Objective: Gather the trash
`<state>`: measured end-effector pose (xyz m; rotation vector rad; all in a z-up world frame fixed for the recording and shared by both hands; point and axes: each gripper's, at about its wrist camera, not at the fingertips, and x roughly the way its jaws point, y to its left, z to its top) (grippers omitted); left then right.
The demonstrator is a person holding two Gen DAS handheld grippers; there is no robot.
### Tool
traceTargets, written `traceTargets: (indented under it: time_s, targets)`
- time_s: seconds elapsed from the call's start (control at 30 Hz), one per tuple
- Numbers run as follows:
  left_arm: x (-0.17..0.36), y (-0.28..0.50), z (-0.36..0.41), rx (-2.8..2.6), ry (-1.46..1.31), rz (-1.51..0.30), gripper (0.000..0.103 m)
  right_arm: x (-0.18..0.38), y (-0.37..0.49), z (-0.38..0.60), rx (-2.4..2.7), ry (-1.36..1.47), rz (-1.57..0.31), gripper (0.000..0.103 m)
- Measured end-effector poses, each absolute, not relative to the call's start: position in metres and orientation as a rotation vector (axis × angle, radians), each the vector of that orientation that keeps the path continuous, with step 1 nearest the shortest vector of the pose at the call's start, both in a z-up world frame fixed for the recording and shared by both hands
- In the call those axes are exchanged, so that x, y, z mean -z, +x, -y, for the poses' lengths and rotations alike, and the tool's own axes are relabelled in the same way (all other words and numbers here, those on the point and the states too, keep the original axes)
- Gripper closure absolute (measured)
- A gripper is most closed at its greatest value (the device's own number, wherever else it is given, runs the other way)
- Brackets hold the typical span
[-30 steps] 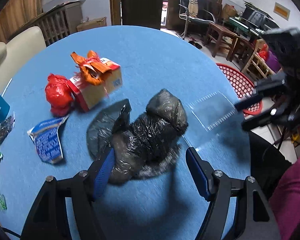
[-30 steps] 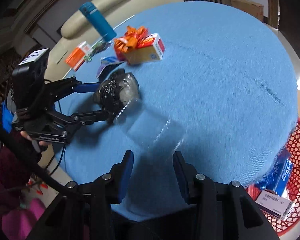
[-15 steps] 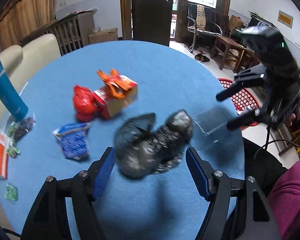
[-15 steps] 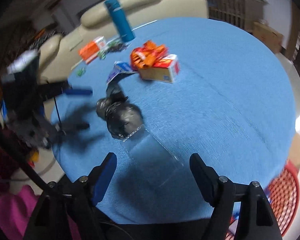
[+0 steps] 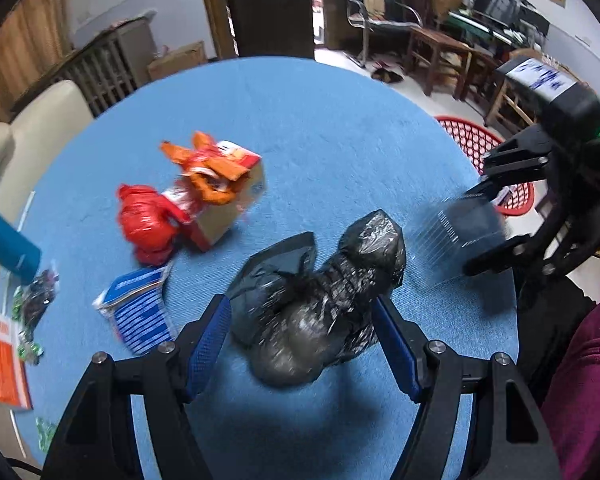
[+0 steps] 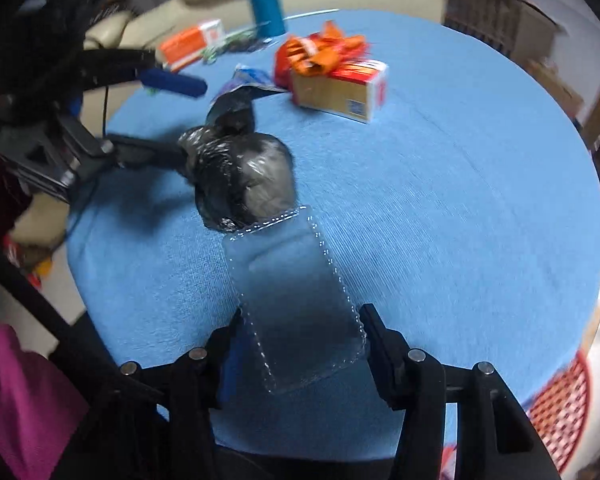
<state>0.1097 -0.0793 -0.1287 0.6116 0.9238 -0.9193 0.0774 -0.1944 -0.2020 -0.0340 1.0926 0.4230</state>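
Pretty sure we're in somebody's home, a lived-in front room; we've got a round table (image 5: 340, 128) under a blue cloth, a cream sofa (image 5: 32, 128) right behind it, and a dark wooden door (image 5: 272, 4) in the far wall; we also see a metal chair (image 5: 380, 12), wooden stools (image 5: 440, 56), a cardboard box (image 5: 178, 60) on the floor, a slatted cabinet (image 5: 112, 64), curtains (image 5: 24, 52) at the left and a red basket (image 5: 466, 140) on the tiles; cluttered, homely stuff, no shop or lab.

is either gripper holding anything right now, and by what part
The right gripper grips the clear plastic tray across its near end. The left gripper is open around the black bag, holding nothing.
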Motion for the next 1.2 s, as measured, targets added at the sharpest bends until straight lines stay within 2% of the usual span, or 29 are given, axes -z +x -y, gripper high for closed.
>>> traceTargets:
  time_s: [0.17,0.2,0.23,0.27,0.37,0.83,1.2]
  targets:
    - [0.150,0.112,0.096,0.909,0.603,-0.980,0.030,0.201,0.057,0.227,-0.346,0.148,-1.062,0.047]
    - [0.152,0.111,0.097,0.899,0.595,-0.983,0.033,0.199,0.053,0.234,-0.326,0.178,-1.055,0.047]
    - [0.154,0.110,0.098,0.889,0.581,-0.993,0.048,0.198,0.050,0.238,-0.315,0.200,-1.048,0.047]
    - [0.155,0.109,0.098,0.880,0.572,-1.002,0.054,0.195,0.046,0.242,-0.308,0.223,-1.036,0.047]
    - [0.152,0.103,0.101,0.839,0.537,-0.983,0.058,0.188,0.036,0.253,-0.291,0.303,-0.990,0.047]
    - [0.064,0.037,0.129,0.597,0.497,-0.747,0.059,0.153,0.001,0.284,-0.197,0.422,-0.824,0.047]
    - [0.025,-0.011,0.152,0.500,0.535,-0.588,0.059,0.129,-0.037,0.324,-0.104,0.481,-0.714,0.047]
